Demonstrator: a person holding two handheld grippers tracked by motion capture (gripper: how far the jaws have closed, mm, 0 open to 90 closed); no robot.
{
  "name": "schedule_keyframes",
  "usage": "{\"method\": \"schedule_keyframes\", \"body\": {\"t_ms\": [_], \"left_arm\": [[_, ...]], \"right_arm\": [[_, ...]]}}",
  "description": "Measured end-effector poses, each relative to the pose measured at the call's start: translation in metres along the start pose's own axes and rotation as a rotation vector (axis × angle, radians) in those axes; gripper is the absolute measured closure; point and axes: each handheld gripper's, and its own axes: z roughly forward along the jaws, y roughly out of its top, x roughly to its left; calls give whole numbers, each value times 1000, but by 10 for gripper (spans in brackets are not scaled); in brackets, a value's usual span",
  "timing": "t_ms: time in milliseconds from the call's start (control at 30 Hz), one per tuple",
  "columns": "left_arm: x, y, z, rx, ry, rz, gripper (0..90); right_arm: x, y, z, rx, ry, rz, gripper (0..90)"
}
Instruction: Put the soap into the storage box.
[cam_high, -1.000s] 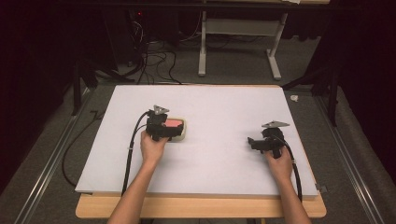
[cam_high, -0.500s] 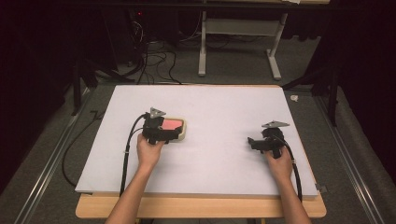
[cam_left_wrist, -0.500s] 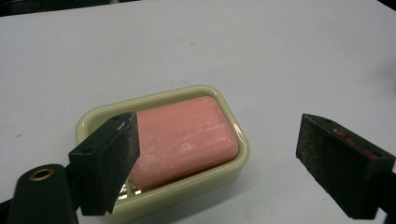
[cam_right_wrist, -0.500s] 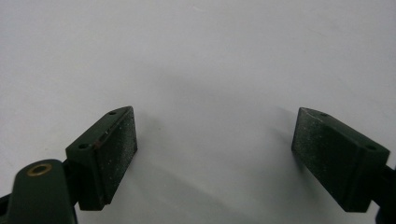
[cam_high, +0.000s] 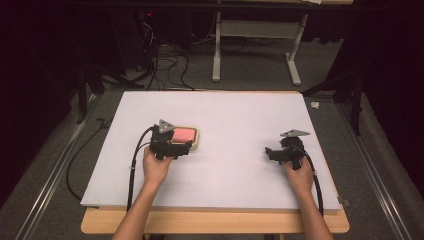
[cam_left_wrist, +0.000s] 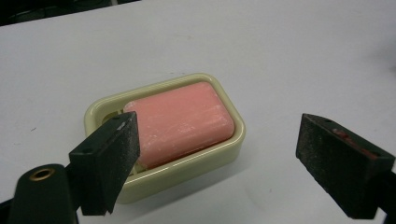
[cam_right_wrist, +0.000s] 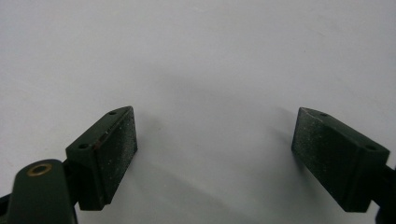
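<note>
**Operator:** White board (cam_high: 235, 150) over a wooden table, dark floor and cables behind it. On my feed the left gripper (cam_high: 172, 146) sits at the near-left of the board, right at the soap dish (cam_high: 196, 145).

**Colleague:** Is it holding anything?

**Operator:** No. In the left gripper view its jaws stand wide, one in front of the dish's near-left corner, the other well off to the right over bare board. I read that spread as set for the width of the dish (cam_left_wrist: 233, 140), to straddle it rather than pinch the soap.

**Colleague:** And the soap itself?

**Operator:** Pink bar (cam_left_wrist: 180, 121), rounded corners, a dull, faintly chalky face, lying flat inside the dish. The dish is cream plastic, glossy, an oblong with a raised rounded rim, so the bar cannot slide out.

**Colleague:** The other hand?

**Operator:** My right gripper (cam_high: 280, 152) rests at the near-right, well apart from the dish, jaws wide over plain white surface (cam_right_wrist: 196, 56). I judge it is parked out of the way. The pads (cam_right_wrist: 114, 149) look rough and gritty, good for slick plastic.
</note>
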Motion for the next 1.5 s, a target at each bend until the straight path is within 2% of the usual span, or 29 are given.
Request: {"method": "schedule_keyframes", "body": {"t_ms": [400, 1033, 1500], "left_arm": [[-8, 0, -12, -17, -34, 25, 145], [-10, -17, -23, -39, -60, 8, 147], [-14, -32, -24, -23, -112, 6, 149]], "right_arm": [[0, 0, 0, 0, 0, 0, 147], [0, 0, 0, 0, 0, 0, 147], [0, 0, 0, 0, 0, 0, 147]]}}
